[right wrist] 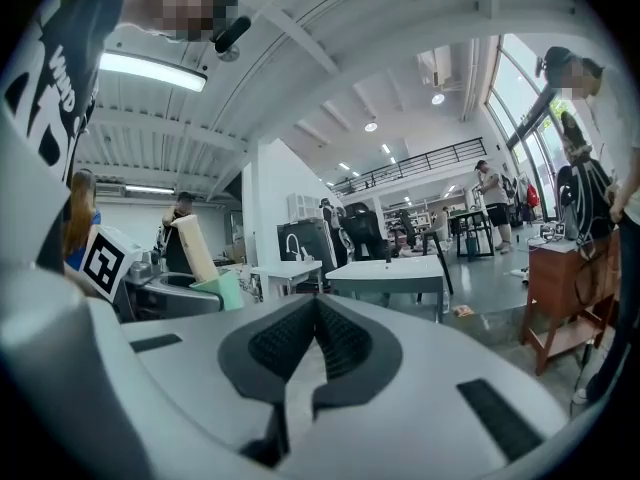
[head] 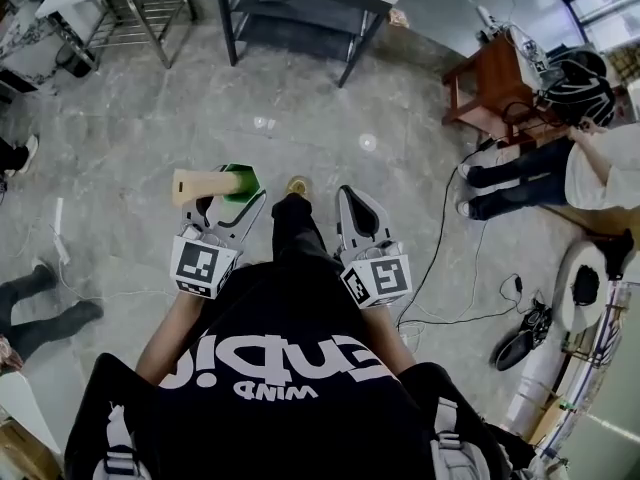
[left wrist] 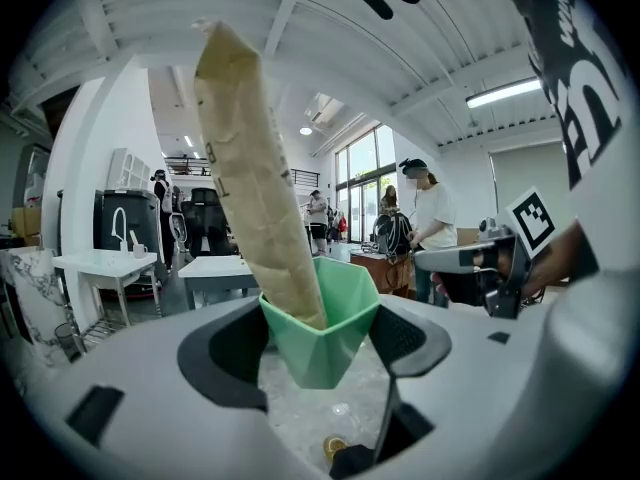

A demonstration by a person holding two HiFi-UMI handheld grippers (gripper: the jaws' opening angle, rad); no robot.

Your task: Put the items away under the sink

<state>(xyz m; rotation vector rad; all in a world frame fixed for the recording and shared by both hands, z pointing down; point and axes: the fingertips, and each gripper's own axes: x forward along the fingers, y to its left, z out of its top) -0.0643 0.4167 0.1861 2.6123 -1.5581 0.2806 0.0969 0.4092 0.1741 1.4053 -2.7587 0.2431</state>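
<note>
My left gripper [head: 236,201] is shut on a green faceted cup [left wrist: 322,320] with a tall beige sponge-like block [left wrist: 255,168] standing in it. In the head view the cup [head: 240,182] lies sideways in the jaws, the block [head: 205,185] pointing left. The right gripper [head: 357,213] is held beside it, its jaws pressed together with nothing between them [right wrist: 312,346]. From the right gripper view the cup and block [right wrist: 205,258] show at the left. Both grippers hang at waist height over the grey floor.
A sink unit with a tap [right wrist: 300,248] and white tables [right wrist: 390,273] stand ahead. A dark-framed table [head: 300,8] and a metal rack [head: 140,13] are at the far side. A wooden stool [head: 495,83], cables and seated people lie right.
</note>
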